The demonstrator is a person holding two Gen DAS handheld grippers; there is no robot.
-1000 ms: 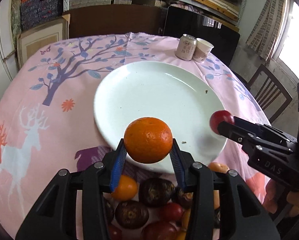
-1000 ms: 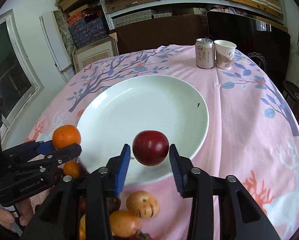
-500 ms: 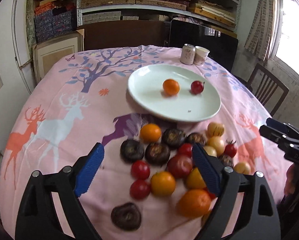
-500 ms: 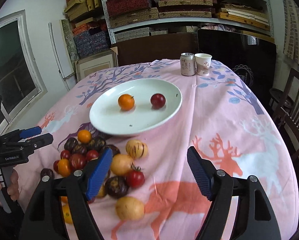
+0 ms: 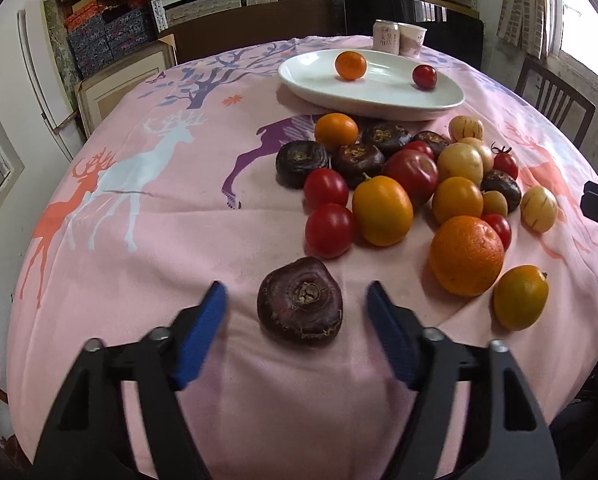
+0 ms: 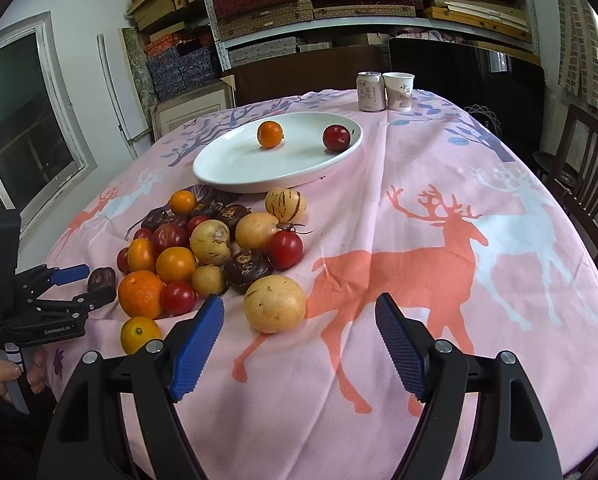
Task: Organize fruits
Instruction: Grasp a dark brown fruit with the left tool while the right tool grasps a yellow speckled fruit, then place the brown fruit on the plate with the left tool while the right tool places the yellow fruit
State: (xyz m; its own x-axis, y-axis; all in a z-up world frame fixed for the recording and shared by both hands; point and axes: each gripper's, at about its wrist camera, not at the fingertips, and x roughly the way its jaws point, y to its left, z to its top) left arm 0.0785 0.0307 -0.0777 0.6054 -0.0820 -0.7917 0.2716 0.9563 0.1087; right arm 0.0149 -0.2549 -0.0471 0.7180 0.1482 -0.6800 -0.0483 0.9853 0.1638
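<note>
Barely begun: only an orange [image 5: 351, 65] and a plum [image 5: 424, 76] on the white plate [image 5: 439, 100]; the heap of fruit [image 5: 403, 184] still waits on the tablecloth [image 5: 159, 240]. Left gripper [image 5: 297, 304], just been closing, straddling a dark chestnut [image 5: 301, 307] (not yet pinched). Right gripper [image 6: 299, 316] wide open, empty, near a yellow fruit [image 6: 275, 303].

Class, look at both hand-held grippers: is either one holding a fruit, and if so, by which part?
Neither. The left hand-held gripper, jaws just closing, straddles the dark fruit without touching; the right hand-held gripper is open beside the yellow fruit.
</note>
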